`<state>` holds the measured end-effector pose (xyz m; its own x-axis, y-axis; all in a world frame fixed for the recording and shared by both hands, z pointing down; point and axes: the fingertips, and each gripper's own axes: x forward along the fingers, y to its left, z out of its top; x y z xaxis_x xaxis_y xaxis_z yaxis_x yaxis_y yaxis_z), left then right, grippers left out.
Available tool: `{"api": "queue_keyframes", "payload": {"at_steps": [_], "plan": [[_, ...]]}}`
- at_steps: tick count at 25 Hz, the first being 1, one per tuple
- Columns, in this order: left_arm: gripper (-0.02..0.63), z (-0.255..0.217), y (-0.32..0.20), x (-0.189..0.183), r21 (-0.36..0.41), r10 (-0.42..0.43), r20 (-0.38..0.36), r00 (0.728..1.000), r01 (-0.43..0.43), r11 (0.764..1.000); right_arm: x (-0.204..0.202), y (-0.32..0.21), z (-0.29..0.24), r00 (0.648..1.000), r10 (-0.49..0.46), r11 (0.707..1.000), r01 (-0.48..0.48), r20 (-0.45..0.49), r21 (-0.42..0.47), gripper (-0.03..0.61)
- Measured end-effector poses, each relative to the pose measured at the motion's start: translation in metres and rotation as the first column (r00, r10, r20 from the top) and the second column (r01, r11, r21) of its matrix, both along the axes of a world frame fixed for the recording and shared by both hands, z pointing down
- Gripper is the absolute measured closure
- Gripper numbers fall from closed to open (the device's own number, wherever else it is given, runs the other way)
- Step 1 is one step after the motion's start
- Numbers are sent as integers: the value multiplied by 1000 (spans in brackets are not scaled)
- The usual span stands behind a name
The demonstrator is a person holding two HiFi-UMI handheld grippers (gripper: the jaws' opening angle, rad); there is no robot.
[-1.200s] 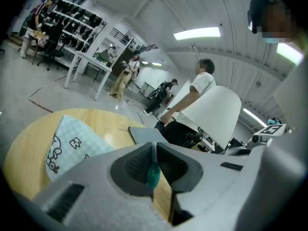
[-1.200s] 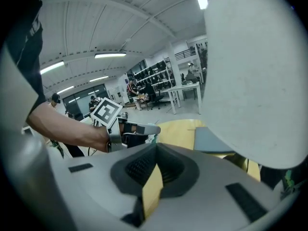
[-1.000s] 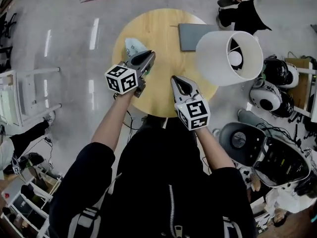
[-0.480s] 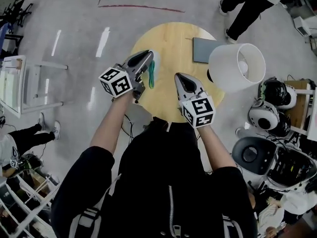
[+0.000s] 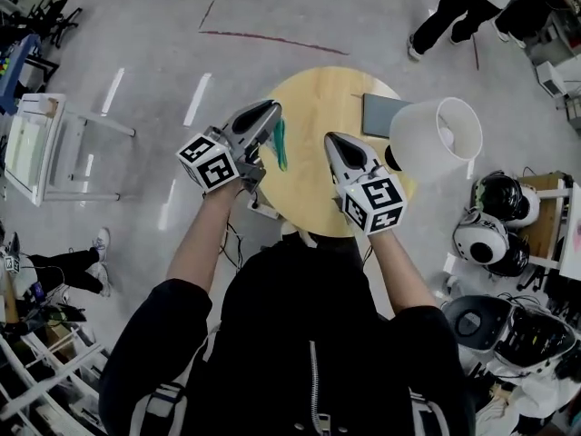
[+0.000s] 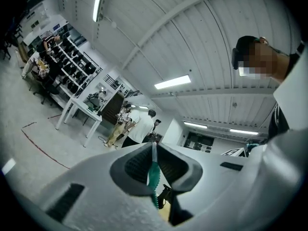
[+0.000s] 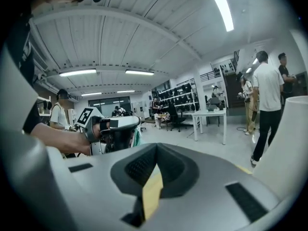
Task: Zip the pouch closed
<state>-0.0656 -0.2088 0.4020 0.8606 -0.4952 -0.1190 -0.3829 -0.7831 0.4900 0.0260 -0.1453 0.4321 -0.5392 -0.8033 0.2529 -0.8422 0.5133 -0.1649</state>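
- The left gripper (image 5: 270, 109) was spotted with its fingers clenched on the thin teal-and-white pouch (image 5: 280, 145). The pouch was pinched by its upper edge and hung edge-on below the tips.
- In the left gripper view, the white strip of the pouch (image 6: 153, 173) was caught right where the two fingers met. Its toothed teal edge was seen running down below them.
- The pouch was held up off the round light-wood worktop (image 5: 313, 107), over its left part as seen from the head view.
- The right gripper (image 5: 332, 140) was held near the left one, not touching it. Its fingers were clenched together on nothing, and only a sliver of yellow worktop could be seen through the gap lower down.
- Both grippers were pointed away from the person, out over the worktop.
- A flat grey rectangular pad (image 5: 377, 114) was laid on the far right part of the worktop.
- A big white drum lampshade (image 5: 415, 139) was stood at the right edge, partly covering the pad in the head view.
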Motion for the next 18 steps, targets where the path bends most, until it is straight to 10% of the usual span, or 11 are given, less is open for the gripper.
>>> {"api": "queue_keyframes", "payload": {"at_steps": [18], "plan": [[577, -44, 42, -36, 64, 65, -62, 996, -61, 996, -67, 6, -44, 961, -262, 964, 257, 86, 64, 574]]}}
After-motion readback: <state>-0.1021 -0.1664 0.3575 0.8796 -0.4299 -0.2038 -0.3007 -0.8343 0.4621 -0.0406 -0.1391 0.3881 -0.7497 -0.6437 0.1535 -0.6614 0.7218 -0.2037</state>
